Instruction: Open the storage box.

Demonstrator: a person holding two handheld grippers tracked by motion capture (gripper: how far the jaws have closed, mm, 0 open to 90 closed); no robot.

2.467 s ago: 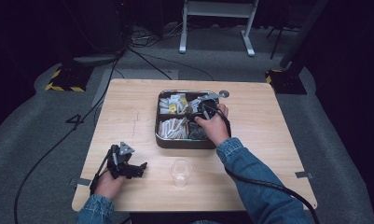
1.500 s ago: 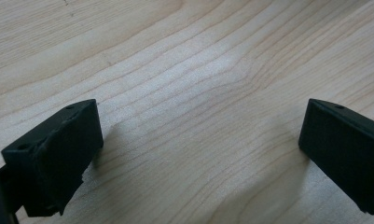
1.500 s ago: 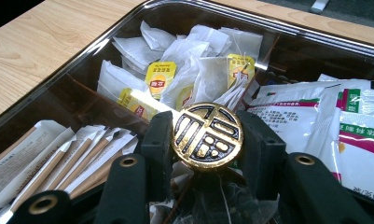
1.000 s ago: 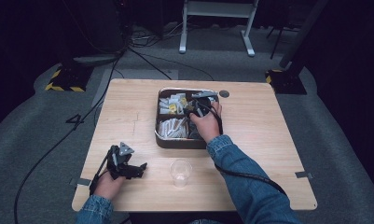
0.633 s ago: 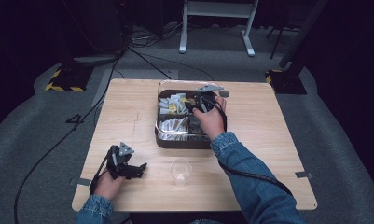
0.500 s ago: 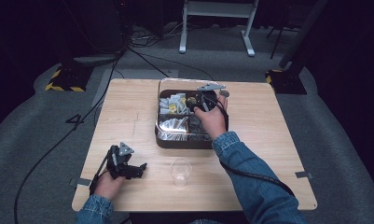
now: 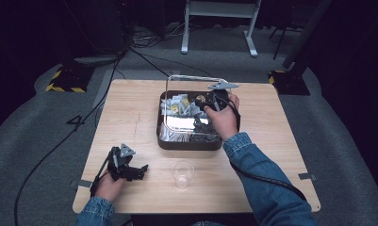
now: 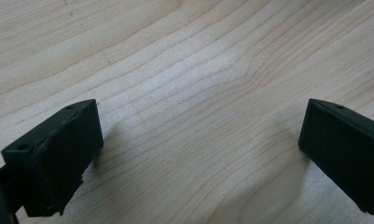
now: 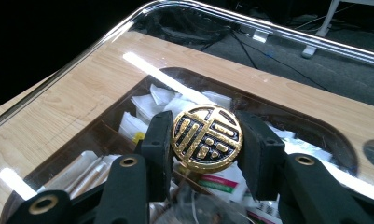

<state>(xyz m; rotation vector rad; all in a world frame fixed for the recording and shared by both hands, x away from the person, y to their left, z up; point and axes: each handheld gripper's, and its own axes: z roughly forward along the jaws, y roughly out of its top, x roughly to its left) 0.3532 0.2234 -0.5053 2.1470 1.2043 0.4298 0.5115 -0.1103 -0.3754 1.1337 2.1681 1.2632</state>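
Note:
A dark tray-like box (image 7: 189,143) of paper packets sits on the wooden table (image 7: 130,108). Its clear lid (image 7: 191,79) is tilted up off the box. In the middle of the lid is a round black-and-gold knob (image 9: 207,138). My right gripper (image 9: 209,142) is shut on that knob, one pad on each side, and stands over the box's far right part (image 7: 209,101). My left gripper (image 7: 138,169) rests on the table near the front left corner. Its jaws are wide open over bare wood (image 8: 198,154), with nothing between them.
An empty clear plastic cup (image 7: 182,174) stands in front of the box near the table's front edge. Cables run over the grey floor (image 7: 59,136) to the left. A white frame's legs (image 7: 219,28) stand beyond the table.
The right hand has risen with the knob, and the clear lid has come up off the box and tilted. The left hand has stayed in place.

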